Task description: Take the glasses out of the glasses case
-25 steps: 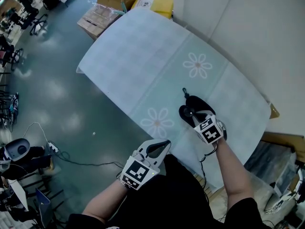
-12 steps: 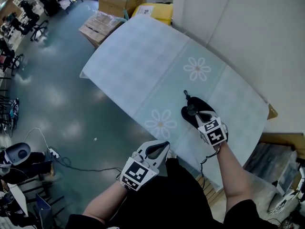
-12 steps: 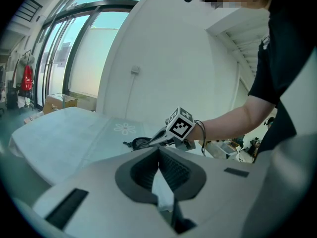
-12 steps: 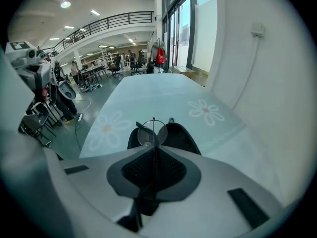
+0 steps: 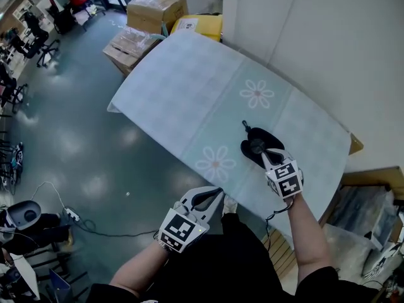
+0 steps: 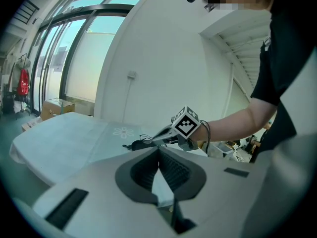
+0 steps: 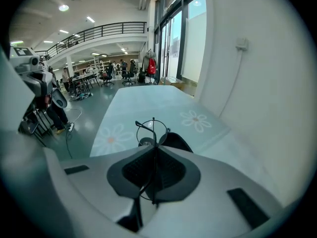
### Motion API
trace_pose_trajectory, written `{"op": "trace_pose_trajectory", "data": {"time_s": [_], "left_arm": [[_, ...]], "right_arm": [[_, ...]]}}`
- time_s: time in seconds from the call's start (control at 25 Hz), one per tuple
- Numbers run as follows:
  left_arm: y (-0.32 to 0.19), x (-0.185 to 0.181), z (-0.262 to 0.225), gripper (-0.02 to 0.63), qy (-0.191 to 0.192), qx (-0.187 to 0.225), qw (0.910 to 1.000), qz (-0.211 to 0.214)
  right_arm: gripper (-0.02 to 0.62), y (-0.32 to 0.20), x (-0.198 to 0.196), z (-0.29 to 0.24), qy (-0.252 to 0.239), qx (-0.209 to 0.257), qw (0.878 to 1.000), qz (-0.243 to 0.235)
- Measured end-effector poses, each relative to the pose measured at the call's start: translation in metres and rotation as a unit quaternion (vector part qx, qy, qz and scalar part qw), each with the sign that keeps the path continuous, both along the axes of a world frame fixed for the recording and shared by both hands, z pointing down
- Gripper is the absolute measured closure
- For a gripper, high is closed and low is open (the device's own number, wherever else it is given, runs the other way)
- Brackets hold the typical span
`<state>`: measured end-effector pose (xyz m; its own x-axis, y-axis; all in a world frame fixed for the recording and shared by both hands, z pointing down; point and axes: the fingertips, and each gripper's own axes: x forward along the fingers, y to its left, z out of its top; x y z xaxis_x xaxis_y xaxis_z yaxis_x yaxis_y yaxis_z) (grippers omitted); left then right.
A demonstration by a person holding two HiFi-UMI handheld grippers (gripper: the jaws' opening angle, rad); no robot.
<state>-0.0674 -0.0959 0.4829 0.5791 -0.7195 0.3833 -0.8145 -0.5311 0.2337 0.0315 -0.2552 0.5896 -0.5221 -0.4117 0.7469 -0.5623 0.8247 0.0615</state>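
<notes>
A black glasses case (image 5: pixel 251 145) lies open on the flowered tablecloth near the table's near edge; it also shows as the dark case (image 7: pixel 177 142) just beyond my right jaws. My right gripper (image 5: pixel 264 154) is over it, shut on thin wire-rimmed glasses (image 7: pixel 151 131), whose frame runs upright between the pads and whose round lens stands just past the tips of the right gripper (image 7: pixel 155 151). My left gripper (image 5: pixel 216 192) hangs off the table's near edge, apart from the case. In its own view the left gripper (image 6: pixel 158 151) is shut with nothing in it.
The long table (image 5: pixel 189 87) carries a pale cloth with daisy prints. Cardboard boxes (image 5: pixel 154 6) and a yellow package (image 5: pixel 201 24) stand on the floor at its far end. A white wall (image 5: pixel 328 49) runs along its right side. A cable (image 5: pixel 95 229) lies on the floor at left.
The right gripper stays at the case, shifted only slightly. The left gripper holds its place off the table edge.
</notes>
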Motion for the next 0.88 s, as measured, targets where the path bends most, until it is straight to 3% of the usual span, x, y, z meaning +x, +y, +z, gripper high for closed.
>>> {"op": "trace_pose_trajectory", "data": {"time_s": [0.52,0.88], "left_arm": [[0.030,-0.011,-0.017,0.578,0.005,0.022,0.9991,0.036],[0.046,-0.014,-0.021,0.578,0.011,0.026,0.9977,0.062]], "right_arm": [[0.569,0.033,0.013,-0.061,-0.069,0.067,0.991,0.089],[0.569,0.067,0.018,-0.084,-0.117,0.070,0.981,0.139]]}}
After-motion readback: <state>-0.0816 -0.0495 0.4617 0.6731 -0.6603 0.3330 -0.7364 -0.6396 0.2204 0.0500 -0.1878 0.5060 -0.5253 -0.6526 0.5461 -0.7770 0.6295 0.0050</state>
